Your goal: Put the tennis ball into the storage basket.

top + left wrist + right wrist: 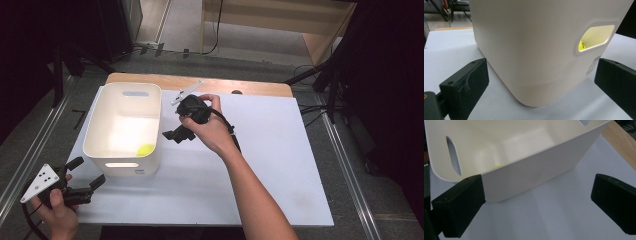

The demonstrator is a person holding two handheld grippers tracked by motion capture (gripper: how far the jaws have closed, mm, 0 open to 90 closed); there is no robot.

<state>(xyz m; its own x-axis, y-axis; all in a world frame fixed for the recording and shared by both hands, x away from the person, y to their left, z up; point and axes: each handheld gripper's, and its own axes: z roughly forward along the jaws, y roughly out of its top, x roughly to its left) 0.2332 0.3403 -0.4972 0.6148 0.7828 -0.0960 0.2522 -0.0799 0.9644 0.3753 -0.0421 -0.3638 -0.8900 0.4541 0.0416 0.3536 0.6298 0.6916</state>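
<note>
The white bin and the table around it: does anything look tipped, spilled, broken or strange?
Nothing stands out. The bin stands upright on the white table, undamaged, with a small yellow thing inside at a near corner. Both grippers, left and right, are open and apart from it.

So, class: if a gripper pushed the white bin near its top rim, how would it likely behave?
The white bin looks like thin moulded plastic holding just a small yellow object, so it is probably light. On the smooth white tabletop it would likely slide. Pushed high, its tall walls might make it tip instead.
</note>
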